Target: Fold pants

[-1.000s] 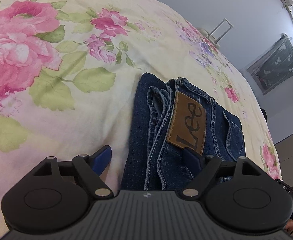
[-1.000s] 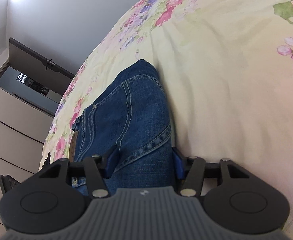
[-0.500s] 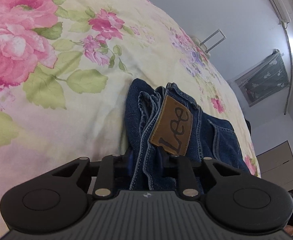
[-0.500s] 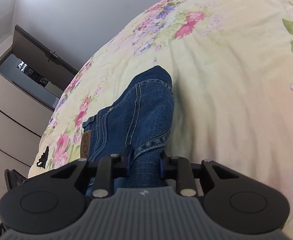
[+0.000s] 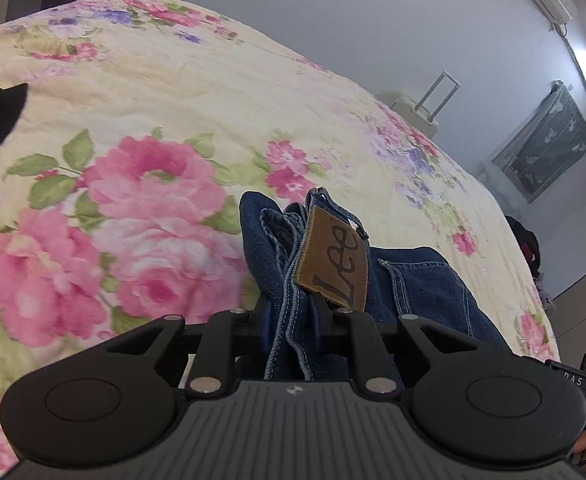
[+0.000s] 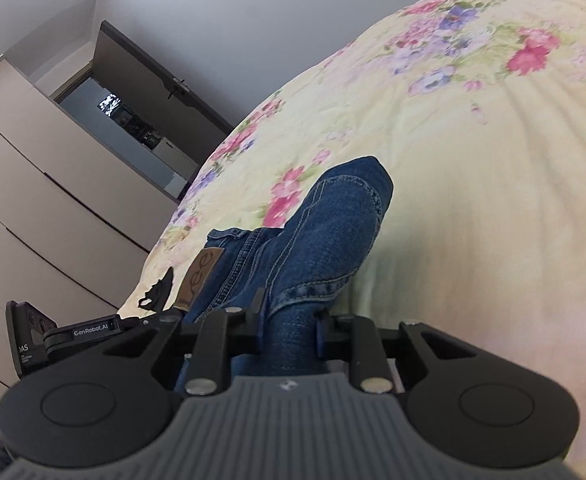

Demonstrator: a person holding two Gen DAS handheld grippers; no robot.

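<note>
Both grippers clamped on the jeans, above the floral bed.

We see the left gripper (image 5: 293,312) with its jaws closed on the waistband edge of the folded jeans (image 5: 413,280), right beside the brown Lee patch (image 5: 335,262). Our right gripper (image 6: 289,320) pinches the opposite folded end, jaws tight on denim, the jeans (image 6: 325,232) rising off the bed (image 6: 473,200).

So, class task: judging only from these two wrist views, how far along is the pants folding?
Done: the jeans are already a compact multi-layer bundle on the floral bedspread, the Lee patch showing on top.

In hand: the left tool is clamped on the waistband end and the right tool on the opposite end.

Left: probably only setting the bundle down flat and letting go.
</note>
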